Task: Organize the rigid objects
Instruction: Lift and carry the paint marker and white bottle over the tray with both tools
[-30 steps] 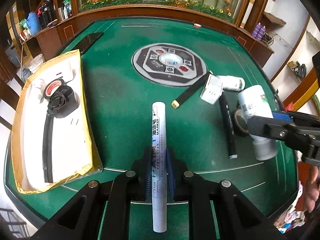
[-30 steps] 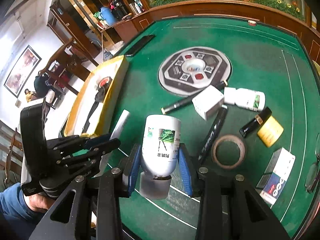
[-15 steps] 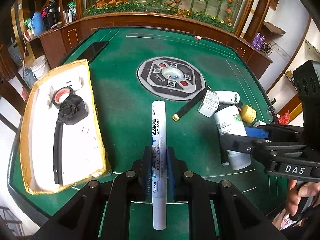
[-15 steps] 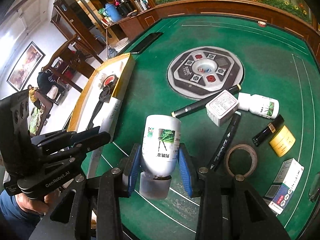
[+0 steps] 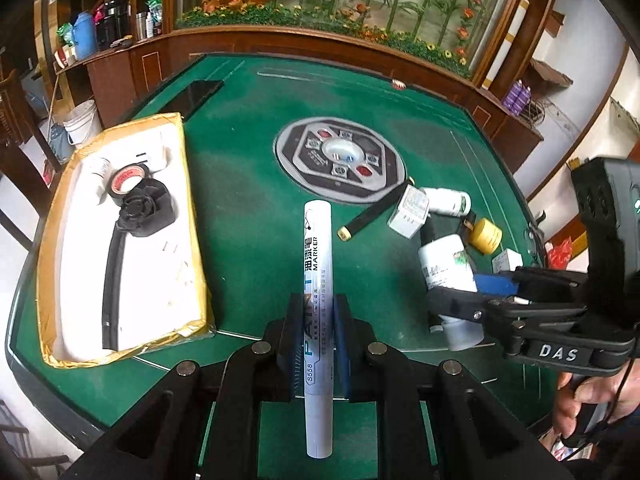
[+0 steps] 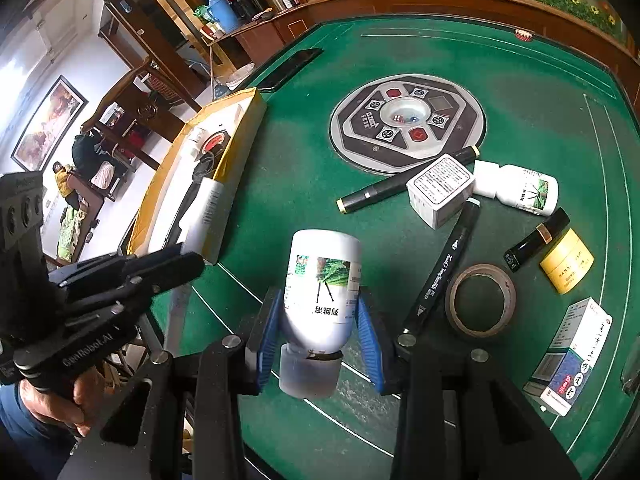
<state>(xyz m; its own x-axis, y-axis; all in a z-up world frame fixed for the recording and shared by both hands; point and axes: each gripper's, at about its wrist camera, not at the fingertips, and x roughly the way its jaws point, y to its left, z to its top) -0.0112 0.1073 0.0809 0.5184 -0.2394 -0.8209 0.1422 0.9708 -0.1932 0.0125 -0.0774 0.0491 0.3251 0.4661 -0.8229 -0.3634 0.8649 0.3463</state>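
Left gripper [image 5: 316, 334] clamps a slim white paint marker [image 5: 317, 280], lettered barrel pointing at the yellow-edged box [image 5: 192, 216]. Right gripper [image 6: 320, 334] grips a white green-labelled bottle [image 6: 322, 280], cap down, right of that box.

Daylit room, bright overall. Fisheye bends edges, corners vignetted black. Glare on white bottle [image 6: 322, 280] btwn fingers; cap end blurred. Felt ahead of fingers sharp, shadows soft.

Green felt table [image 5: 248, 184] — wooden shelves [image 6: 168, 20] behind.
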